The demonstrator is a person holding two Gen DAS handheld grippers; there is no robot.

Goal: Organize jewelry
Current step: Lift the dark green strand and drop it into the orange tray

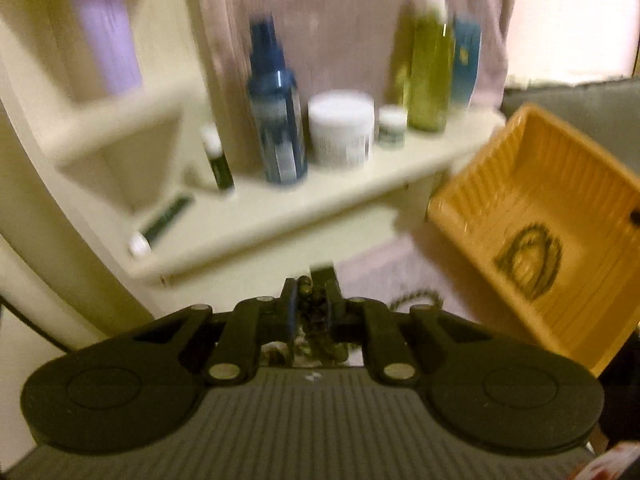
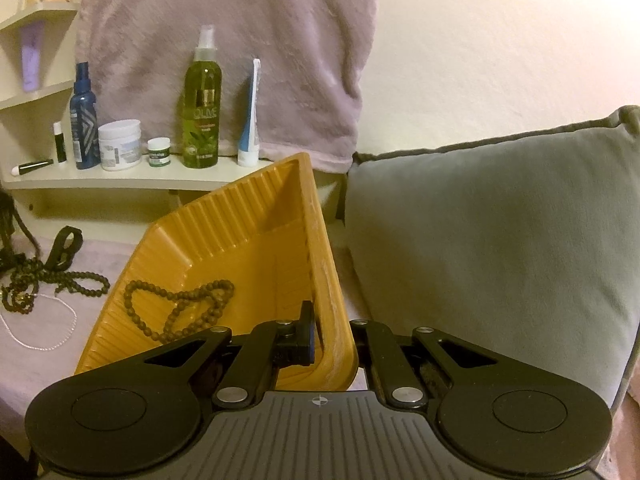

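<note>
The left wrist view is blurred. My left gripper [image 1: 310,286] is shut on a strand of dark beads [image 1: 311,308], lifted above the pink cloth, and more of the strand trails to the right. A yellow ribbed tray [image 1: 500,184] sits to its right with a beaded necklace [image 1: 528,260] inside. My right gripper [image 2: 330,336] is shut on the near rim of that tray [image 2: 320,240], which is tipped up. A brown bead necklace [image 2: 180,308] lies in it. A tangle of dark bead necklaces [image 2: 40,280] and a thin white chain [image 2: 40,332] lie on the cloth to the left.
A cream shelf [image 2: 120,182] behind holds a green spray bottle [image 2: 202,108], a blue bottle [image 2: 84,120], a white jar [image 2: 120,144] and small tubes. A pink towel [image 2: 240,60] hangs above. A grey cushion [image 2: 500,232] fills the right. A black strap-like object [image 2: 64,244] lies near the beads.
</note>
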